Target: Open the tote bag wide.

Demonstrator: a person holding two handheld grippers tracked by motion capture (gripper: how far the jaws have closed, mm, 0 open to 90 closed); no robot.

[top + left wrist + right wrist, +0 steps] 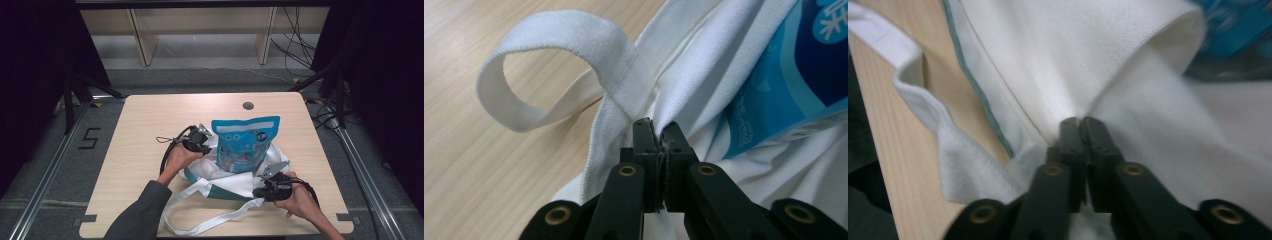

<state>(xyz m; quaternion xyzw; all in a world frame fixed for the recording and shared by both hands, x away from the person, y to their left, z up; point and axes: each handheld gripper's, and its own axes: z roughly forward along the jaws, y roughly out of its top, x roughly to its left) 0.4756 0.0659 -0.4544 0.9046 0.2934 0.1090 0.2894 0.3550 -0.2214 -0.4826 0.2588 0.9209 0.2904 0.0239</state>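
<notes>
A pale wooden desk (150, 125) stands in a dark room, with wooden shelving on the floor beyond it and cables trailing along its right side. Near the desk's front half lies a white tote bag (227, 180) with a teal edge, and all places here are told from that bag. A blue snack pouch (245, 142) stands upright in the bag's mouth, its top half rising above the cloth. The left hand-held gripper (202, 145) is at the bag's left rim, just beside the pouch; in the left gripper view its jaws are pressed together, pinching a fold of the white cloth (684, 100) right below where a carrying strap (569, 40) loops out. The right hand-held gripper (262, 190) sits at the bag's front right edge, and in the right gripper view its jaws are likewise clamped on a ridge of the fabric (1128, 75). A second long strap (210, 225) trails from the bag toward the desk's front edge.
</notes>
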